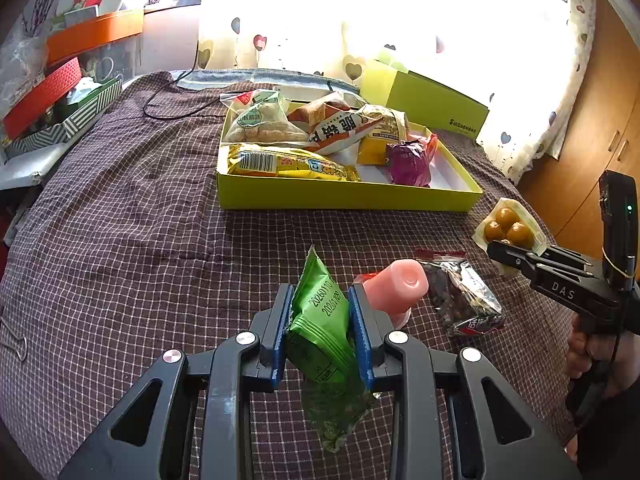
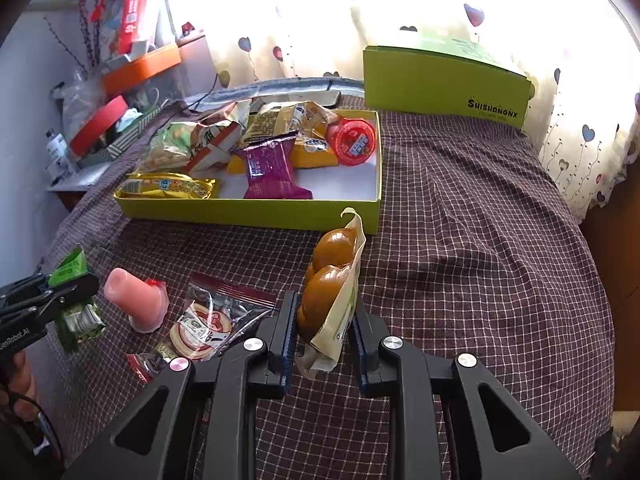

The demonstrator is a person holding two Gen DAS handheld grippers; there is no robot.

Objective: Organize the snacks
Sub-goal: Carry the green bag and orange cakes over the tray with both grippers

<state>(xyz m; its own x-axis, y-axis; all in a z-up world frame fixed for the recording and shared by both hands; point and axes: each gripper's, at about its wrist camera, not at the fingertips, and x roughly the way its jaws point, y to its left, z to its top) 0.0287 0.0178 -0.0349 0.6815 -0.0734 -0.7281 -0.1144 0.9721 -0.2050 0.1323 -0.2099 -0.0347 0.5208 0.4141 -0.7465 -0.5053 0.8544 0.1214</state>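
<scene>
Two packets sit between jaws (green packet [image 1: 320, 320] left, brown-ball pouch [image 2: 332, 280] right).

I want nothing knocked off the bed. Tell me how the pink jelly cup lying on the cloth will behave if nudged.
The pink jelly cup lies on its side, so it will probably roll, curving since it tapers. Its plastic looks smooth, likely slippery to pinch. The soft checked cloth may slow it.
</scene>
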